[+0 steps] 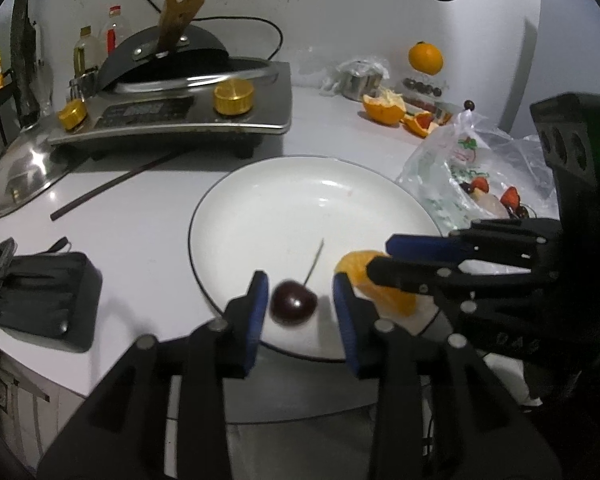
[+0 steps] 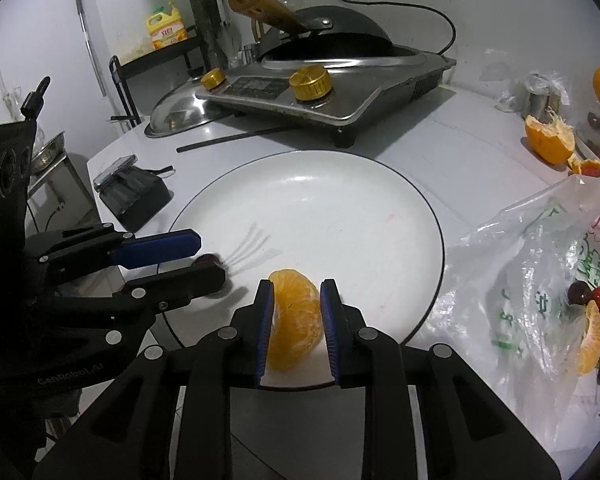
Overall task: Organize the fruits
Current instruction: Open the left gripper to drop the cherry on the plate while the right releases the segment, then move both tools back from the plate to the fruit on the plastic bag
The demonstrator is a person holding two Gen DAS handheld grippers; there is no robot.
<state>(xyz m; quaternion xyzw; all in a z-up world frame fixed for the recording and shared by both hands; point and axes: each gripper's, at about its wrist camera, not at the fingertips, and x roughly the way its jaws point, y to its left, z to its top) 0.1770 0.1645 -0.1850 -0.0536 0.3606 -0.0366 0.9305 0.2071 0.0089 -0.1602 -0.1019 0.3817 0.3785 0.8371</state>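
A white plate (image 1: 284, 200) lies on the counter in front of both grippers. A dark cherry (image 1: 293, 307) with its stem rests on the plate's near rim. My left gripper (image 1: 300, 292) stands open around it, with a small gap on each side of the fruit. To the right, my right gripper (image 2: 296, 288) is shut on a peeled orange segment (image 2: 296, 320), held upright just over the plate's near edge. In the left wrist view the right gripper (image 1: 380, 258) comes in from the right with the orange segment (image 1: 392, 300) in its jaws.
A plastic bag (image 2: 540, 260) holding strawberries, cherries and another orange segment lies right of the plate. Behind it are orange peel (image 1: 384, 108) and a whole orange (image 1: 425, 58). A cooker (image 1: 172, 112) with a wok, a steel lid (image 1: 20, 176), a chopstick (image 1: 112, 186) and a black case (image 1: 44, 300) sit left and behind.
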